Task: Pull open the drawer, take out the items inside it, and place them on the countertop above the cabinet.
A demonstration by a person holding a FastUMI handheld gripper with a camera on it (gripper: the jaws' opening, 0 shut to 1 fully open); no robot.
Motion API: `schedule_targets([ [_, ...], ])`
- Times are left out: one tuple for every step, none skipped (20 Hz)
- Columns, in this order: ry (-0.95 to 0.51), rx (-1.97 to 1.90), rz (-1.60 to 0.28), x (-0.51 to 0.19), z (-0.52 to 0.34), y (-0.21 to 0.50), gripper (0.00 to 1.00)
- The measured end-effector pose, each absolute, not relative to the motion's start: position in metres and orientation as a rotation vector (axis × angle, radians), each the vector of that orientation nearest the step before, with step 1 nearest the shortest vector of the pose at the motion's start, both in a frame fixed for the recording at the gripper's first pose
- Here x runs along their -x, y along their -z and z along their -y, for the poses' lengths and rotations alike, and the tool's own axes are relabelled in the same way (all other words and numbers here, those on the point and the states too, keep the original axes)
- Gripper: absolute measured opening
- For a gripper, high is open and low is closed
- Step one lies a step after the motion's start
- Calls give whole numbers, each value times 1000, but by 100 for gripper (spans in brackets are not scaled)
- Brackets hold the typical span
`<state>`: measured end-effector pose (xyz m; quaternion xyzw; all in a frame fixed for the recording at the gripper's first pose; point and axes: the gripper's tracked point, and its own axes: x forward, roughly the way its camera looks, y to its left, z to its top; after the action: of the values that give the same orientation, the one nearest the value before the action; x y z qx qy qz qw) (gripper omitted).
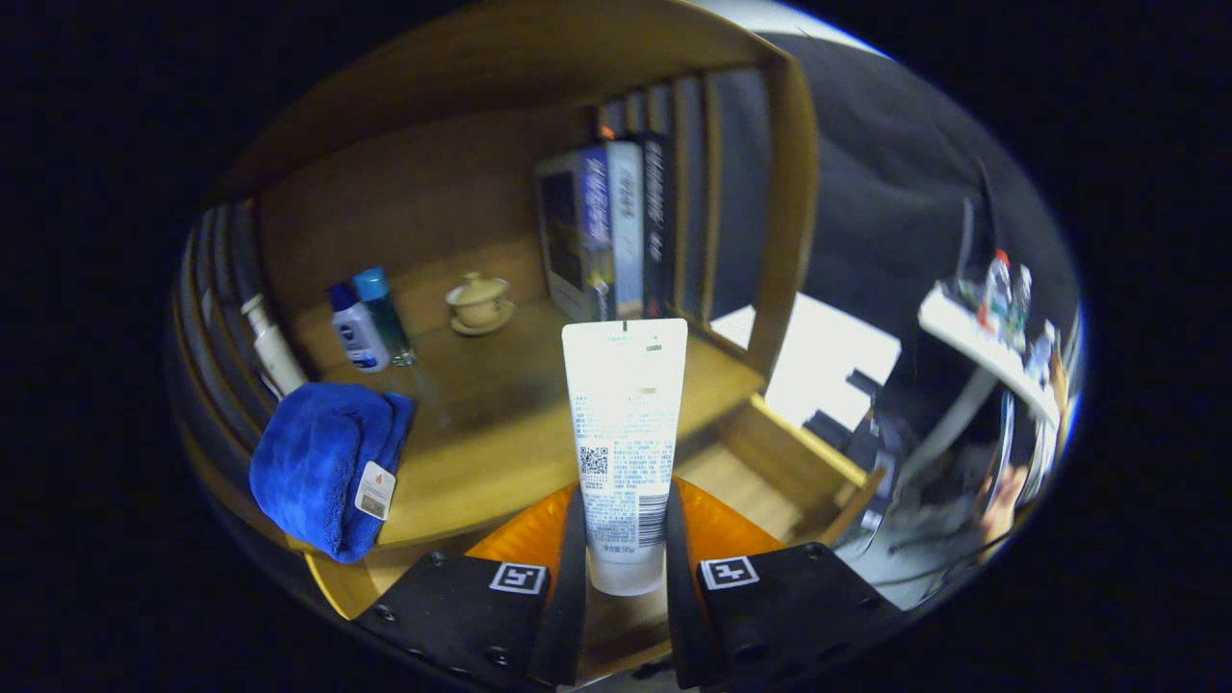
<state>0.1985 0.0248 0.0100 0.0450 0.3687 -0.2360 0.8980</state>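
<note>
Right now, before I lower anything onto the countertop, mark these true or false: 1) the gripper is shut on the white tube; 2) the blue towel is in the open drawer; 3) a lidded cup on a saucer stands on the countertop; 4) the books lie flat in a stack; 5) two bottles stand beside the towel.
1) True: the gripper has both fingers pressing the white tube.
2) False: the blue towel lies on the countertop; the drawer is open below.
3) True: the lidded cup is beyond the tube.
4) False: the books stand upright.
5) True: two bottles stand just beyond the towel.
</note>
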Motion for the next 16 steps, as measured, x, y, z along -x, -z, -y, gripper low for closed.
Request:
schedule_targets([
  [443, -62, -728, -217, -29, -13, 44],
  [389, -63, -709, -232, -37, -12, 45],
  [332, -84, -701, -246, -45, -8, 44],
  [265, -102, -697, -258, -55, -2, 44],
  [213, -113, -692, -271, -62, 3, 45],
  [183, -112, -689, -282, -66, 7, 44],
  [167, -99, -695, -296, -68, 14, 44],
  [157, -81, -713, -305, -68, 23, 44],
  [144, -63, -756, -310, -68, 37, 44],
  [129, -58, -788, -313, -70, 47, 44],
  [120, -60, -822, -318, -73, 60, 45],
  [113, -62, -828, -319, -73, 61, 45],
  [108, -62, -817, -326, -72, 63, 46],
  [103, -70, -826, -324, -71, 65, 47],
  [107, -75, -828, -326, -70, 66, 48],
  [107, -75, -835, -326, -70, 69, 51],
])
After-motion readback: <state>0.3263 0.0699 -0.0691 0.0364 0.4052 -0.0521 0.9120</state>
